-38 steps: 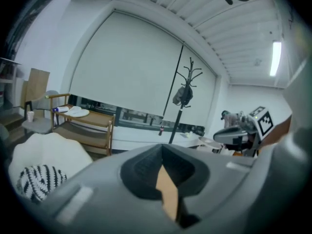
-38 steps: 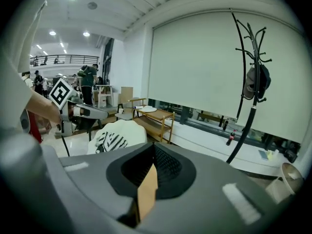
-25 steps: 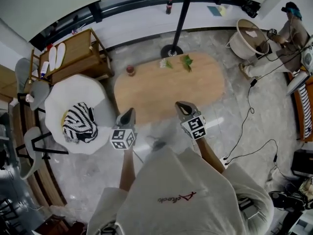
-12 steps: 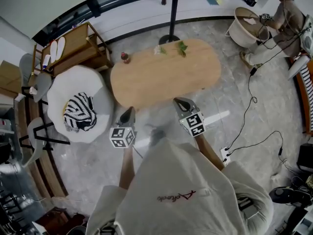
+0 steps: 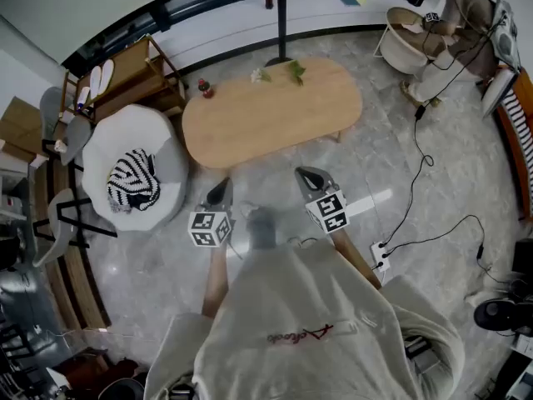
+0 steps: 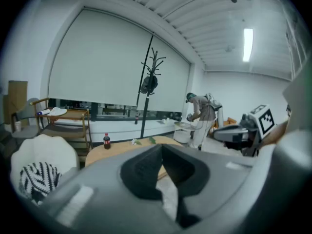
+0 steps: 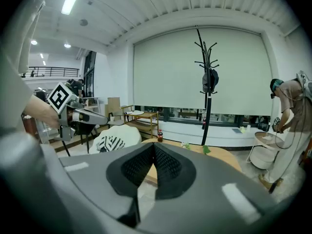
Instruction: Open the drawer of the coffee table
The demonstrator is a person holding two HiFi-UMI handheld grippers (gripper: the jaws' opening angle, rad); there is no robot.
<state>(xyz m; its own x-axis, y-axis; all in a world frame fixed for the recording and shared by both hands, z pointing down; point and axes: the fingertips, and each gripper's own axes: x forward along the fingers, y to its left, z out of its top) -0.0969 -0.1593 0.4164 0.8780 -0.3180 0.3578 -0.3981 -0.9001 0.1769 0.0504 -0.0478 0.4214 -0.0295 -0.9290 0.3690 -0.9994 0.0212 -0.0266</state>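
- Ahead, the coffee table [image 5: 271,115] is seen well apart from both grippers. Its drawer cannot be made out from above, so it should be looked for under the near edge of the surface first.
- A small bottle [image 5: 203,87] and some leaves [image 5: 295,71] stand along the far edge, so a slow, level pull is advised.
- The left gripper [image 5: 221,188] and right gripper [image 5: 310,177] are held with fingers clenched on nothing. One must be spread before the handle is taken.
- The white chair [image 5: 133,182] beside the table should be avoided.

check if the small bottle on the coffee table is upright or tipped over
Upright: the small bottle stands cap up on the coffee table, near one end.
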